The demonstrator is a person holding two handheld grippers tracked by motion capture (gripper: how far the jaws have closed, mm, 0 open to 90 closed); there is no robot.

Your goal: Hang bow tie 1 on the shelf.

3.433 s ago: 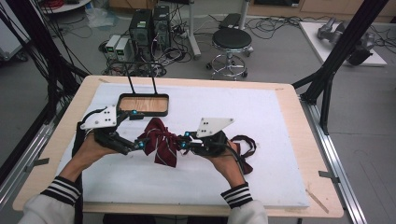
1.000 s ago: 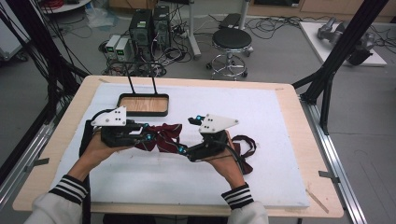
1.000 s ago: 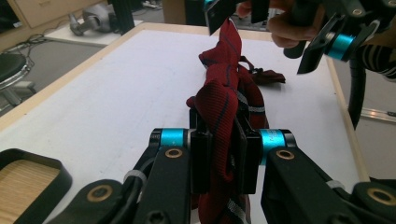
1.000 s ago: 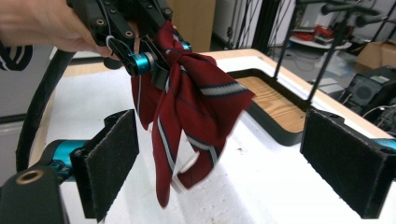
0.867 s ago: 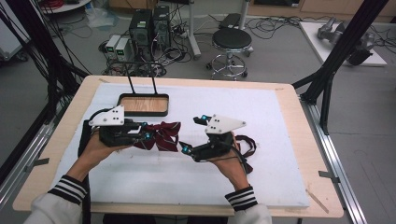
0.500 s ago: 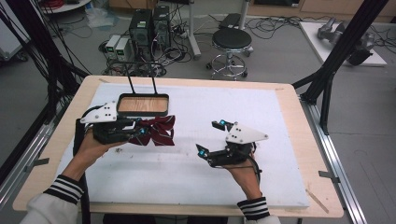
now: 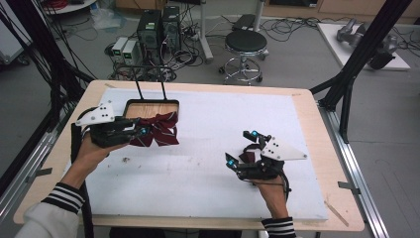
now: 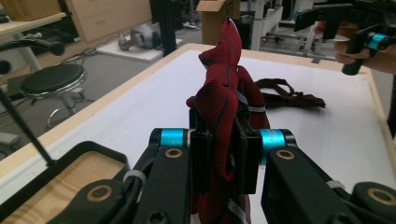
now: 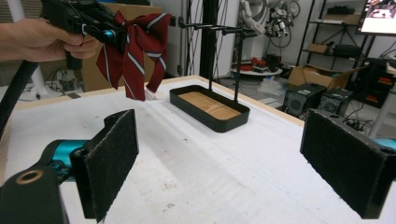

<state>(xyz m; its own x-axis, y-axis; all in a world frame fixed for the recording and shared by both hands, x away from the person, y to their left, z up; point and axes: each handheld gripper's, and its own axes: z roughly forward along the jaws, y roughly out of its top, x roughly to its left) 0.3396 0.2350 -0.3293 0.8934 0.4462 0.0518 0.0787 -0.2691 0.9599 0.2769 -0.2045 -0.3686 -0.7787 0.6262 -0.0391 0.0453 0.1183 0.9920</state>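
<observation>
A dark red bow tie (image 7: pixel 159 130) with pale stripes hangs above the white mat, just in front of the black tray (image 7: pixel 151 105). My left gripper (image 7: pixel 140 132) is shut on it; in the left gripper view both pads clamp the folded cloth (image 8: pixel 219 107). My right gripper (image 7: pixel 241 147) stands open at the right of the mat, nothing between its pads (image 9: pixel 112 158). In the right gripper view the bow tie (image 9: pixel 135 42) dangles from the left gripper (image 9: pixel 100 28) at the upper left.
The tray (image 9: pixel 210 109) has a wooden floor and a black rod stand (image 7: pixel 150 82) rising behind it. A dark brown strap (image 8: pixel 285 95) lies on the mat by the right hand. The wooden table edge (image 7: pixel 322 144) frames the white mat (image 7: pixel 198 168).
The right gripper has drawn away from the bow tie, to the right and nearer the front edge. The left gripper has carried the bow tie a little left, toward the tray.
</observation>
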